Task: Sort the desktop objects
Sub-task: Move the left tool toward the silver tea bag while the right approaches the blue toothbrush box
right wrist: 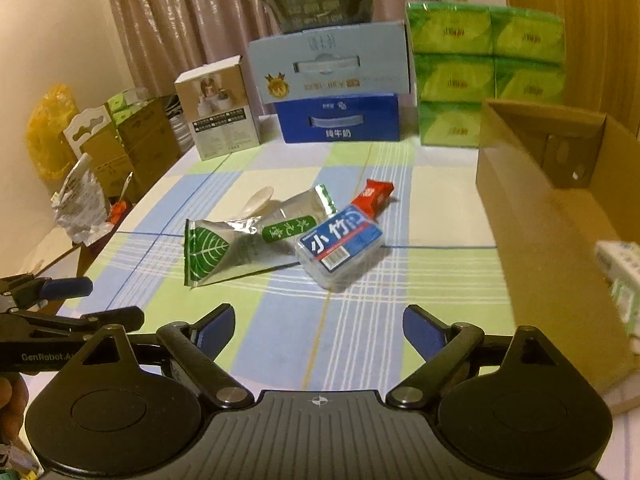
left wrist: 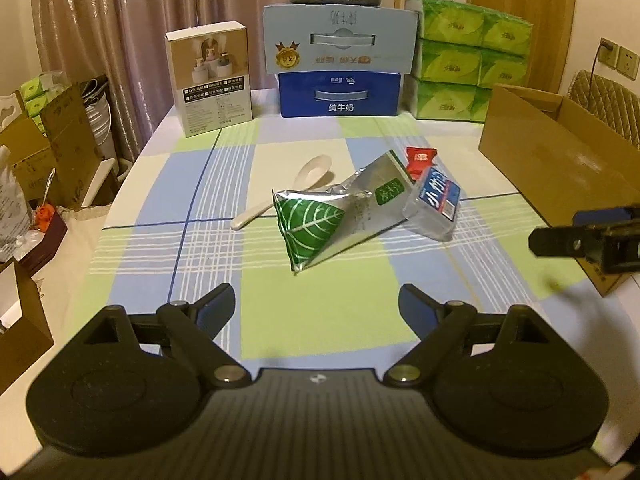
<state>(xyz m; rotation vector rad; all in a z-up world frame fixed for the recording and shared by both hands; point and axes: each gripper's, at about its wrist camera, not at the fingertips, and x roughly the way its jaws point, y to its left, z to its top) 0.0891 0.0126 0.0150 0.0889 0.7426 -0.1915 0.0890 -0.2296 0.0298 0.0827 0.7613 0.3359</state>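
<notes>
1. I am holding the left claw (left wrist: 316,308) spread wide and gripping nothing, low over the counter (left wrist: 320,320); the right claw (right wrist: 318,328) is gaping just as wide, also with nothing in it.
2. The things to sort are sitting in one heap at twelve o'clock from both claws: a green leaf pouch (left wrist: 308,228), a silver packet (left wrist: 372,204) under and behind it, a blue tissue pack (right wrist: 340,244) leaning on the packet's right end, a red sachet (right wrist: 372,196) beyond that at one o'clock, and a white spoon (left wrist: 280,192) partly tucked under the foil at eleven o'clock.
3. I am judging the overlap to be the main hazard: closing on the pouch could drag the packet along, and that would likely tip the tissue pack off its lean.
4. The foil looks slick and creased (thin film tends to slide), so a pinch on a flat face may be slipping out rather than lifting.
5. The spoon is lying flat, and a grab at its handle could be scraping the cloth and bunching it.
6. The open cardboard box (right wrist: 552,216) is standing at two o'clock from the right claw, with something pale already inside; its near wall is tall, so a low carry could be clipping the rim.
7. Both claws are working close together, so reaching for the same heap risks them knocking one another.
</notes>
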